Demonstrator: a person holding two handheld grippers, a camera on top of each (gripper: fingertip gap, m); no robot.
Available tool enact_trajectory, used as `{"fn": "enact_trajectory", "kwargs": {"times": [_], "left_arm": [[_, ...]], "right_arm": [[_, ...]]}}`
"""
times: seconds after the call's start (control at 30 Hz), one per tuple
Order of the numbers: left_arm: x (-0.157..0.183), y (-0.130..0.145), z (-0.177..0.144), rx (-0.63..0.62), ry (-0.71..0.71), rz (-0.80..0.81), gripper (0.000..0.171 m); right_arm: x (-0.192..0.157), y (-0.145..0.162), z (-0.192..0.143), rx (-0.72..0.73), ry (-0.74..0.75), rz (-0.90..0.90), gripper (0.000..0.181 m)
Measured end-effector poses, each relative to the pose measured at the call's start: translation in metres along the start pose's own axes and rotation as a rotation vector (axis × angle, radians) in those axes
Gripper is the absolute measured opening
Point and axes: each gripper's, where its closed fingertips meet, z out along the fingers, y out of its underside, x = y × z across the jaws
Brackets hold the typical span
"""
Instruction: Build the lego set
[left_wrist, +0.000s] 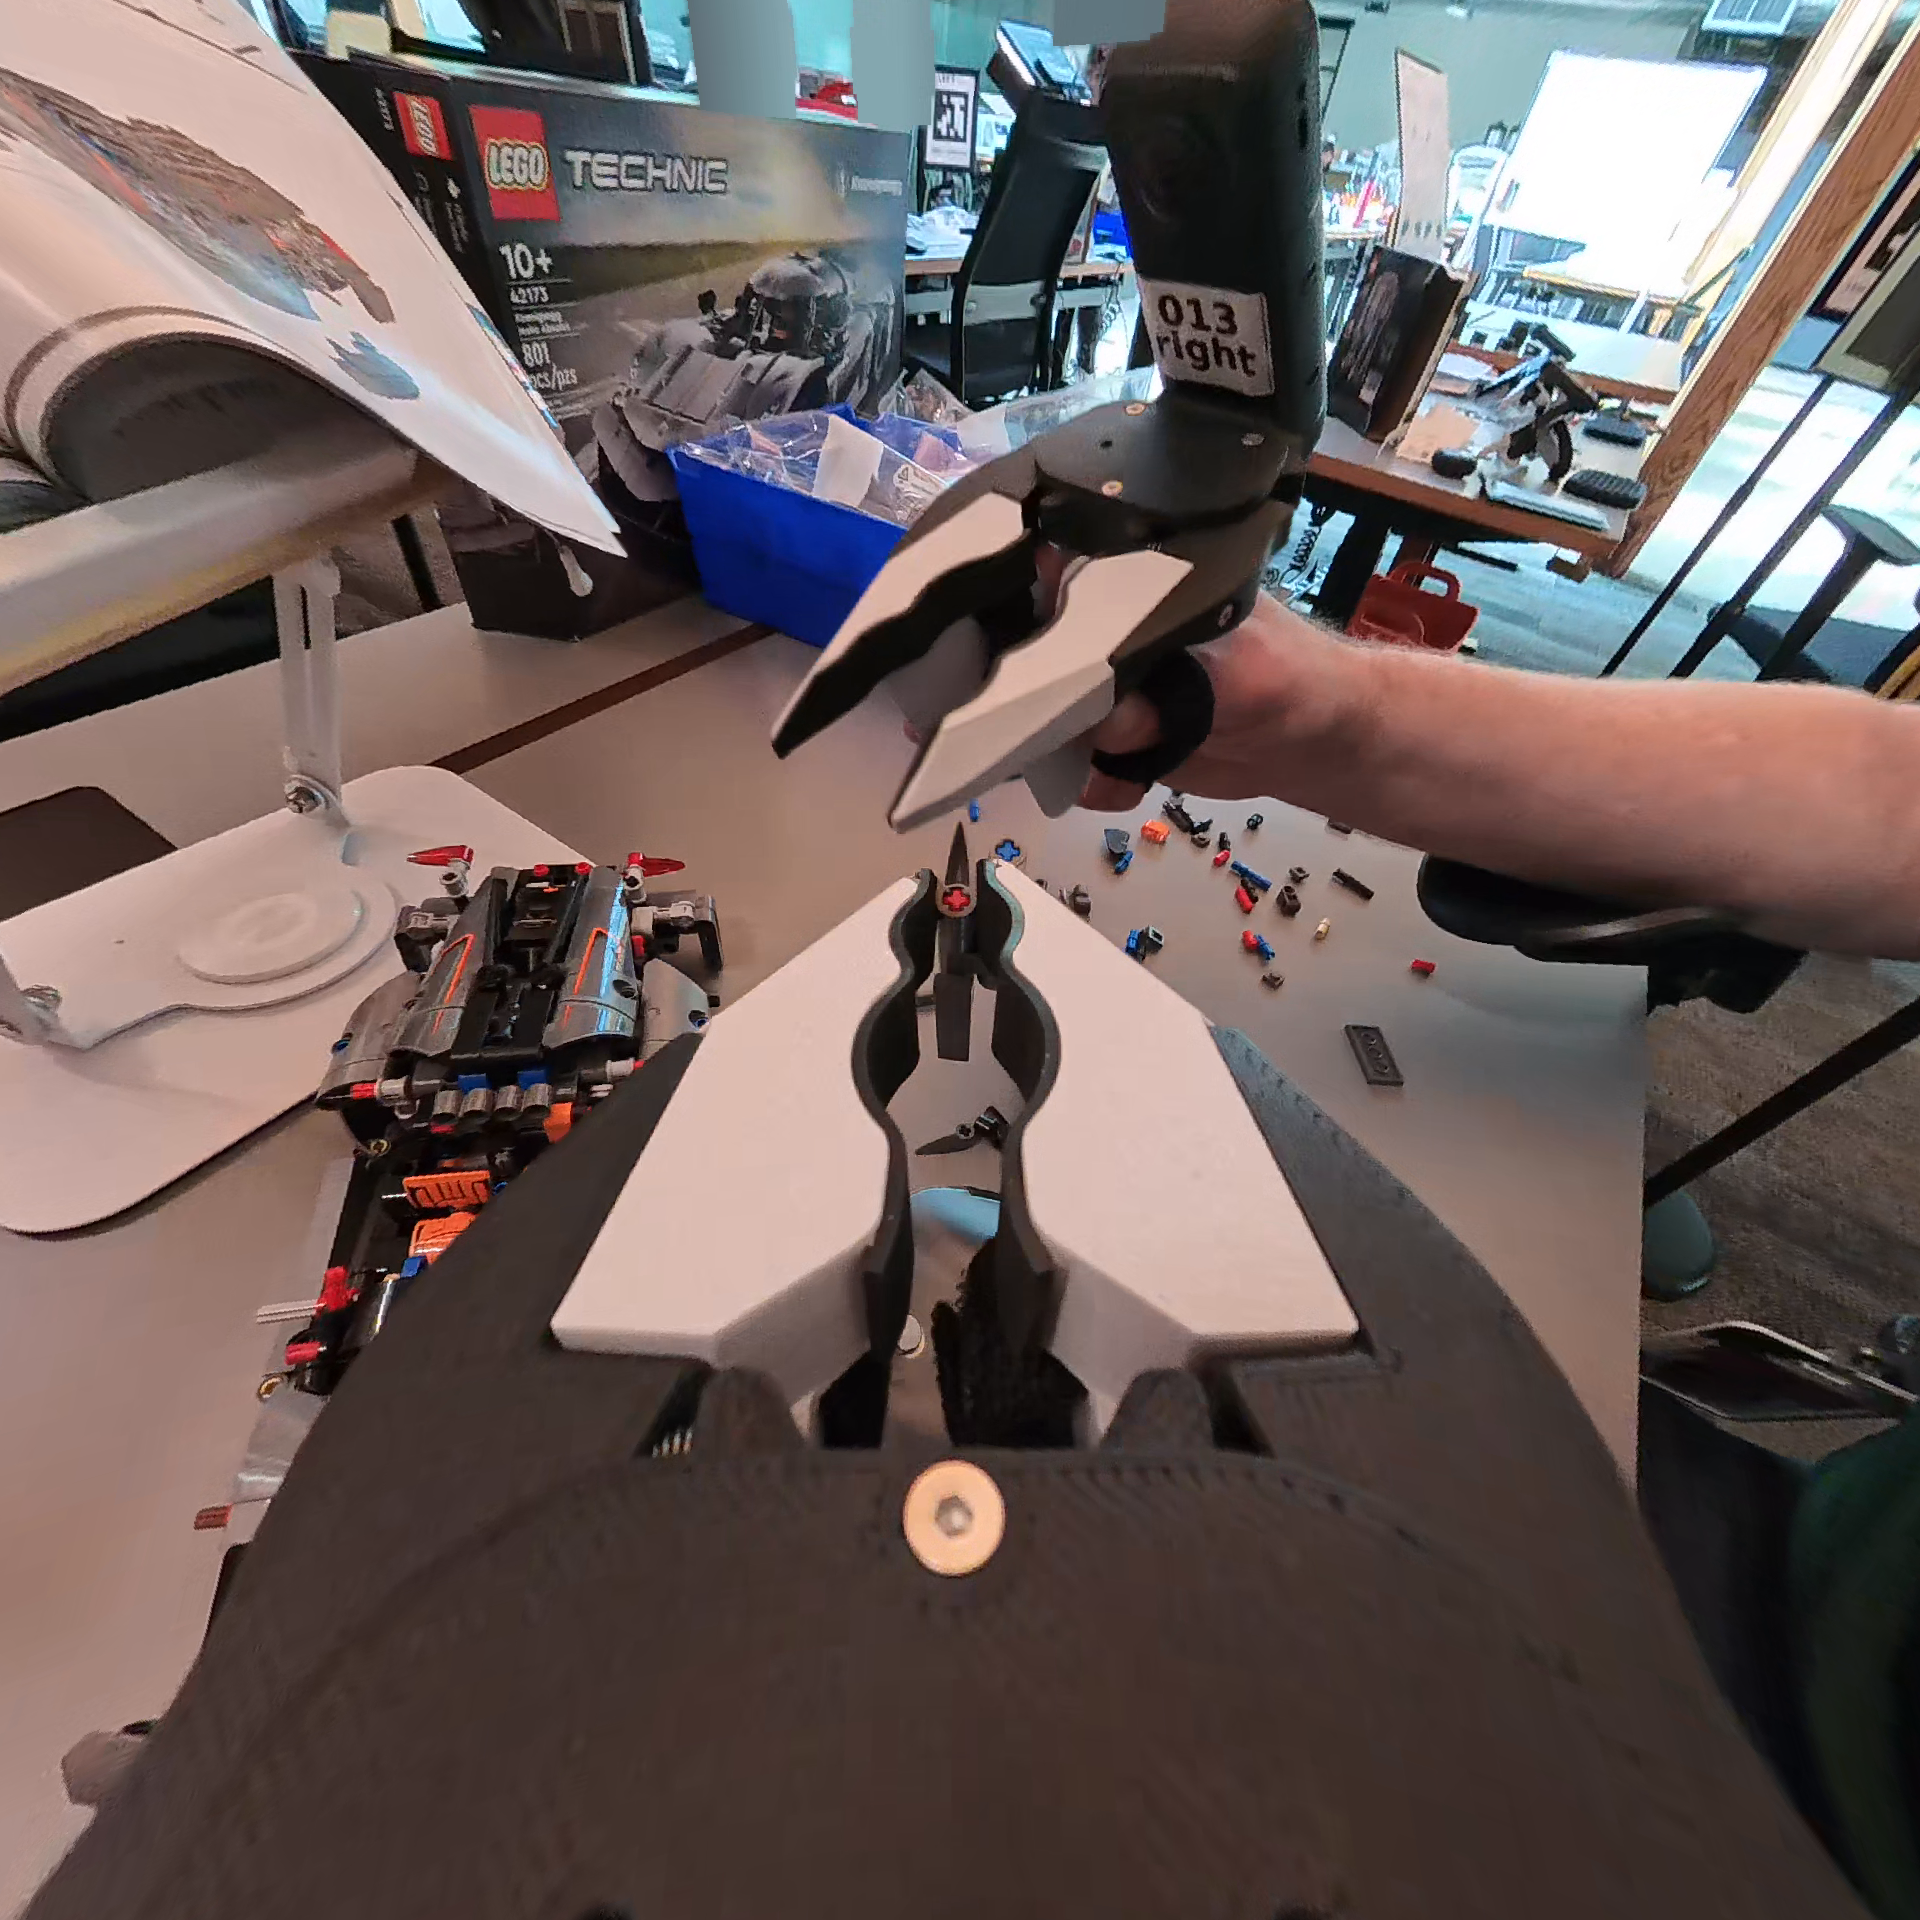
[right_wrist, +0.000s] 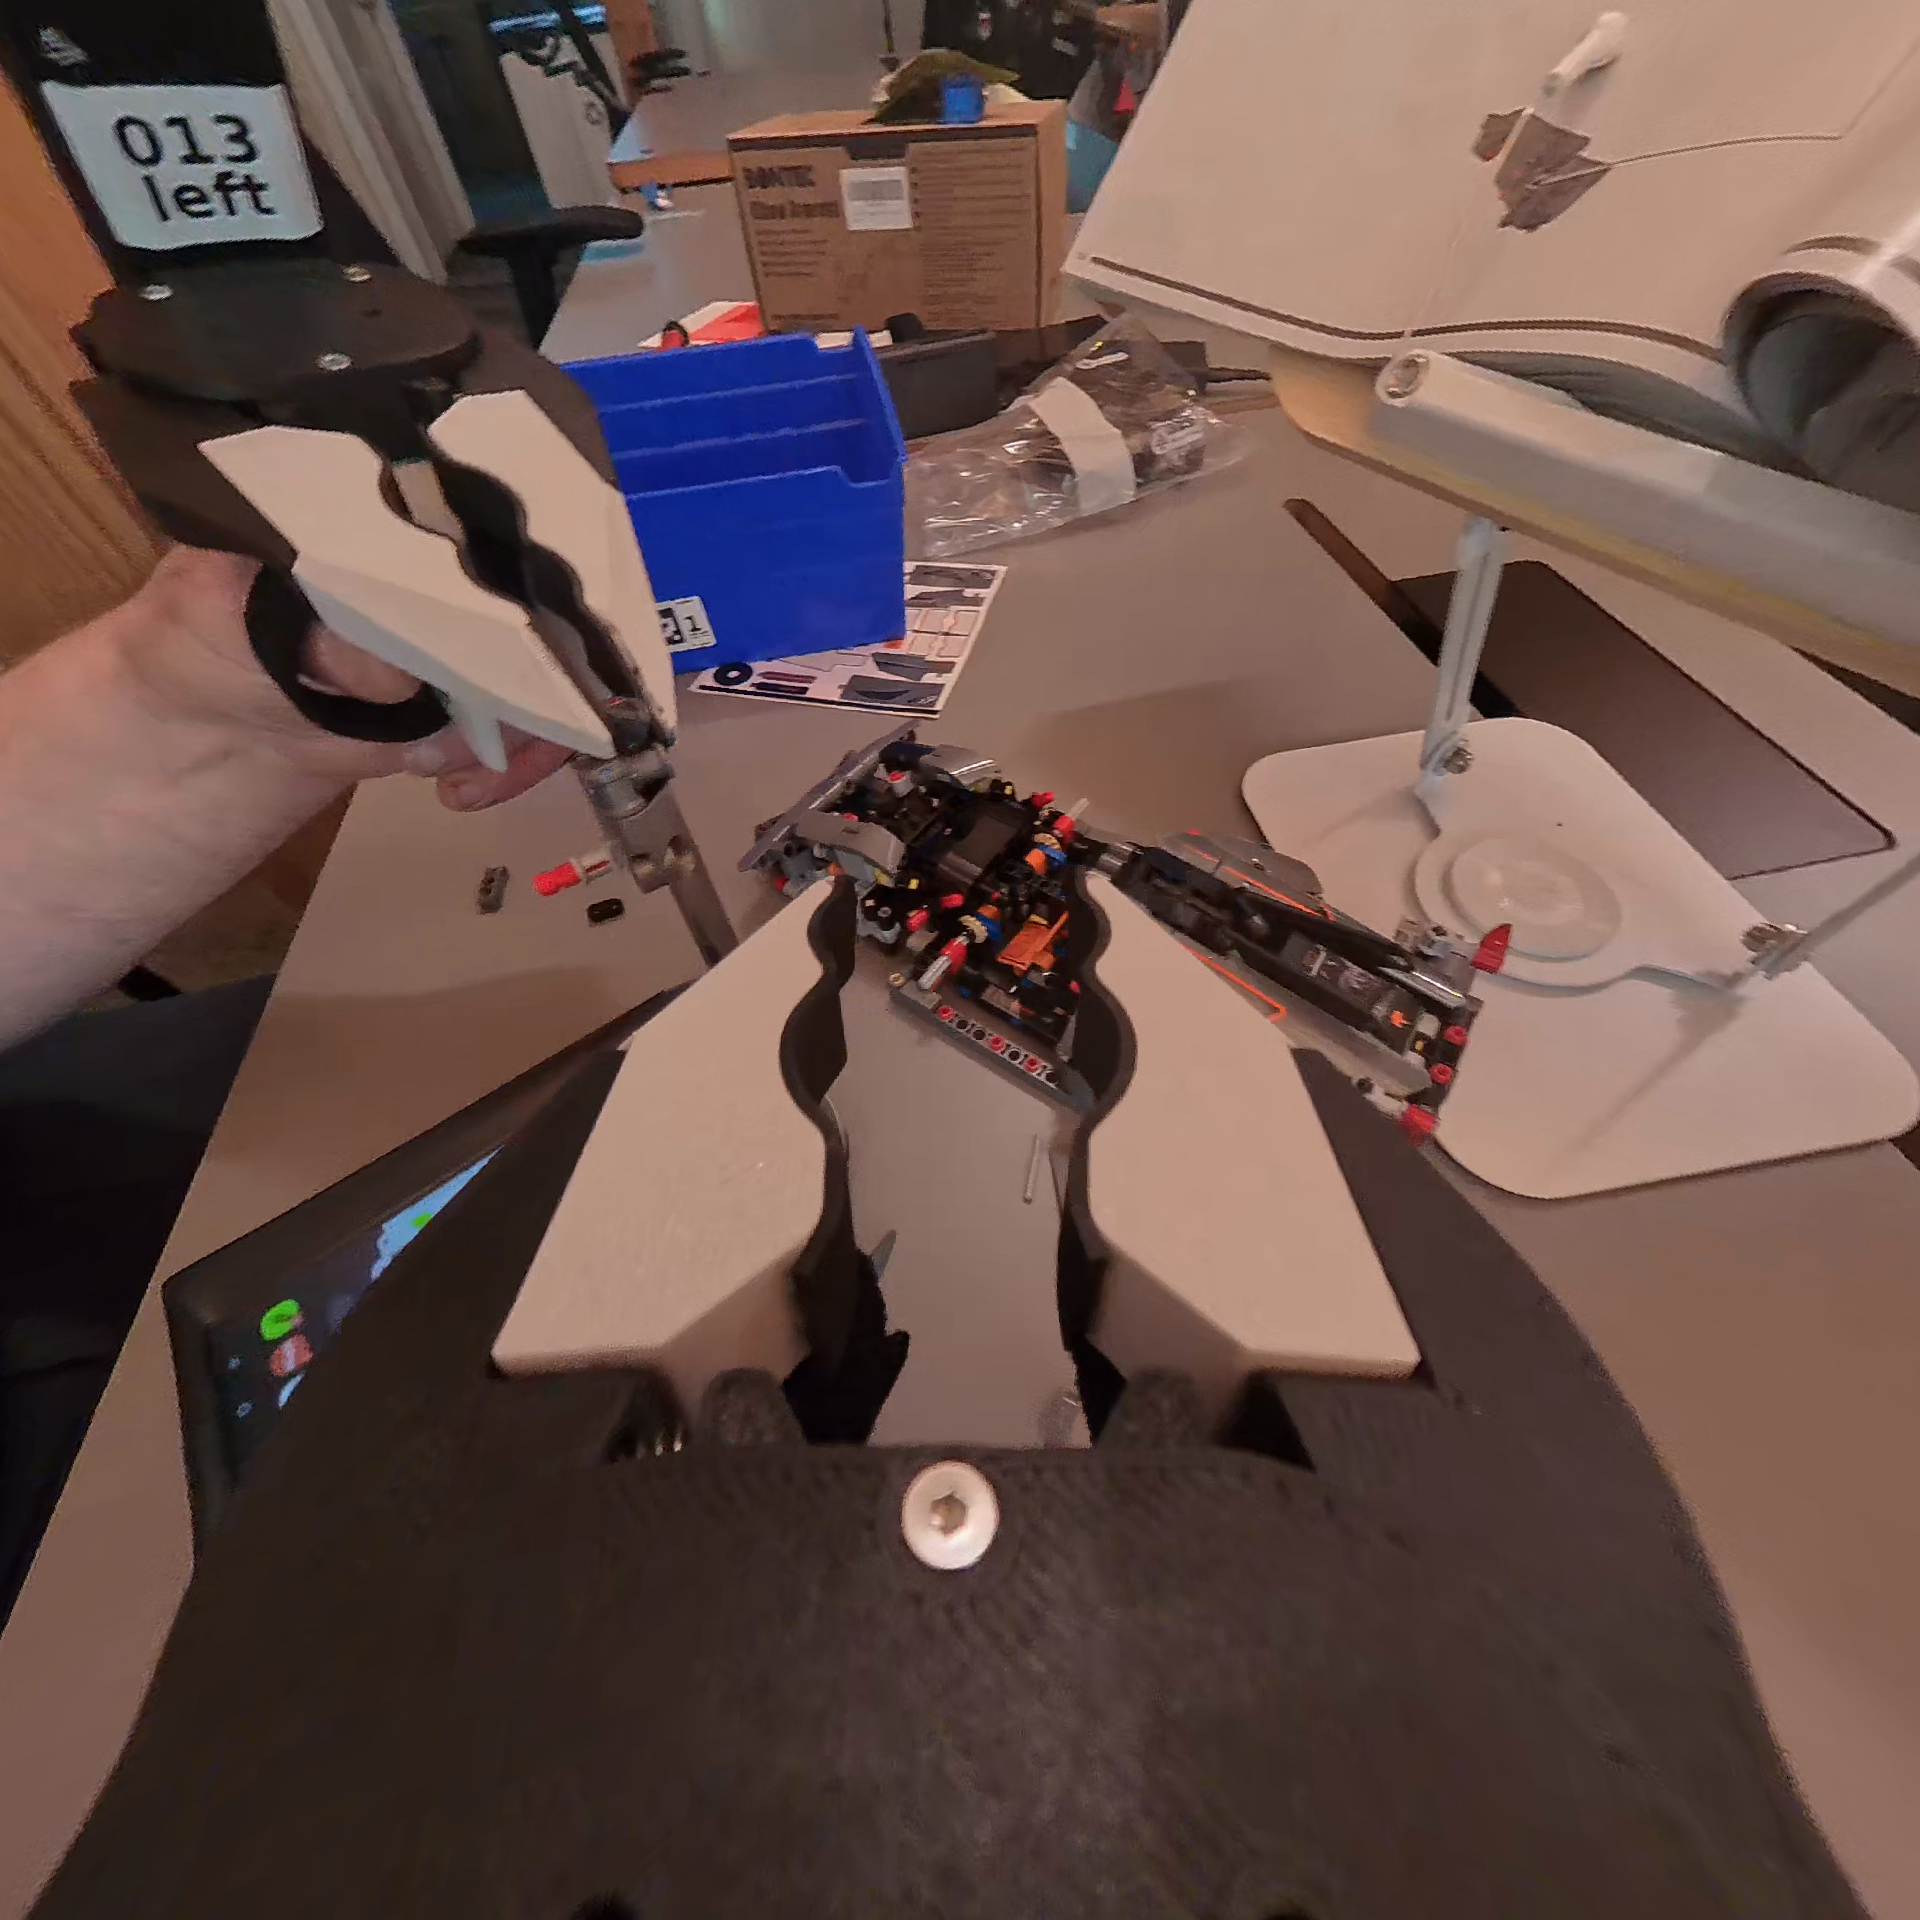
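The part-built dark grey, black and orange Lego car (left_wrist: 499, 1018) lies on the table to the left of my left gripper (left_wrist: 956, 894). The left gripper is shut on a small grey and dark piece with a red pin end (left_wrist: 956, 900). In the right wrist view that piece (right_wrist: 644, 821) hangs down from the left gripper (right_wrist: 634, 727), held above the table. My right gripper (right_wrist: 956, 914) is open and empty, with the car (right_wrist: 1039, 914) just beyond its fingertips. It also shows in the left wrist view (left_wrist: 840, 781), hovering just above the held piece.
Several loose small pieces (left_wrist: 1247, 894) lie at the right; a few (right_wrist: 561, 883) lie under the left gripper. A blue bin (left_wrist: 779, 540), the set's box (left_wrist: 675, 260), bags (right_wrist: 1070, 457), a sticker sheet (right_wrist: 862, 644) and a booklet stand (right_wrist: 1558, 935) with the booklet (left_wrist: 208, 260) ring the work area. A screen (right_wrist: 312, 1320) sits near left. Left tips and right tips are each some 25 centimeters from the screen (right_wrist: 312, 1320).
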Motion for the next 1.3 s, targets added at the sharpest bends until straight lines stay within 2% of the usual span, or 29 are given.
{"fn": "enact_trajectory", "kwargs": {"times": [0.3,0.7,0.83,1.03,1.3], "left_arm": [[0.003,-0.011,-0.005,0.077,0.070,-0.075,0.005],[0.003,-0.017,-0.007,0.117,0.094,-0.120,0.005],[0.004,-0.017,-0.005,0.119,0.100,-0.120,0.005],[0.009,-0.018,0.001,0.122,0.119,-0.119,0.005],[0.005,-0.021,0.001,0.145,0.104,-0.128,0.005]], "right_arm": [[-0.032,0.008,0.012,-0.045,-0.137,-0.070,0.043],[-0.049,0.008,0.009,-0.051,-0.238,-0.068,0.043],[-0.060,0.005,0.009,-0.035,-0.294,-0.060,0.035],[-0.075,0.002,0.009,-0.006,-0.356,-0.075,0.009],[-0.068,-0.001,0.010,-0.005,-0.275,-0.135,0.006]]}}
